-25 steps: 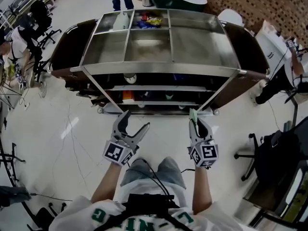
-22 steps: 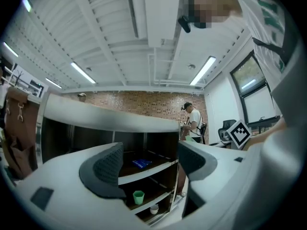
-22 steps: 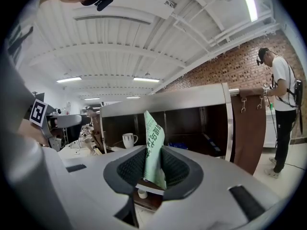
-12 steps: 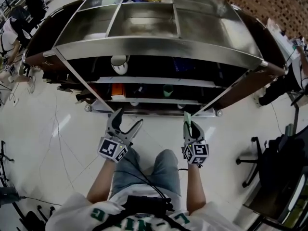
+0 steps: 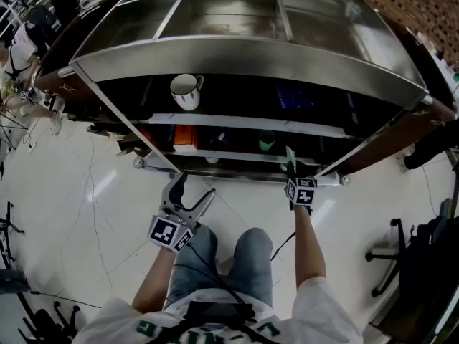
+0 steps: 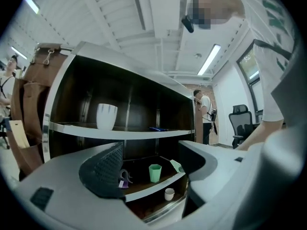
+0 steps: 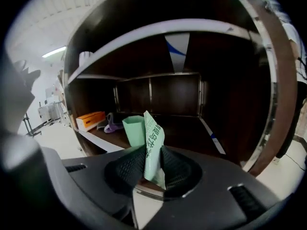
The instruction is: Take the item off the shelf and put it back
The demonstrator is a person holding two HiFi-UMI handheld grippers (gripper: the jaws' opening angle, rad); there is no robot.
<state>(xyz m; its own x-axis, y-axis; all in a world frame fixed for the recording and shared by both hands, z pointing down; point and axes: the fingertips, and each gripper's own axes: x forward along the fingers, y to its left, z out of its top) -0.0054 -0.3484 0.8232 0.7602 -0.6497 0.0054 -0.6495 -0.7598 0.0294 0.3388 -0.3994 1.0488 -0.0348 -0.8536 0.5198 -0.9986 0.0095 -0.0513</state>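
Observation:
A flat green packet (image 7: 153,140) stands upright between the pads of my right gripper (image 7: 151,161), which is shut on it. In the head view my right gripper (image 5: 290,163) reaches the front edge of the lower shelf (image 5: 244,156), just right of a green cup (image 5: 267,142). The same green cup (image 7: 134,130) stands right behind the packet. My left gripper (image 5: 189,190) hangs open and empty in front of the shelf unit, low and to the left. Its camera sees the green cup (image 6: 154,172) and the packet (image 6: 176,166) between its open jaws from afar.
A white mug (image 5: 186,92) sits on the upper shelf. An orange box (image 5: 185,139) and a purple thing (image 7: 113,124) lie at the lower shelf's left. A small white cup (image 6: 169,194) stands on the bottom tier. The steel top tray (image 5: 237,49) overhangs. Office chairs stand at right.
My right gripper has moved forward with the packet, from the floor side up to the lower shelf's edge. The shelf has come closer in view. The left gripper has hardly moved.

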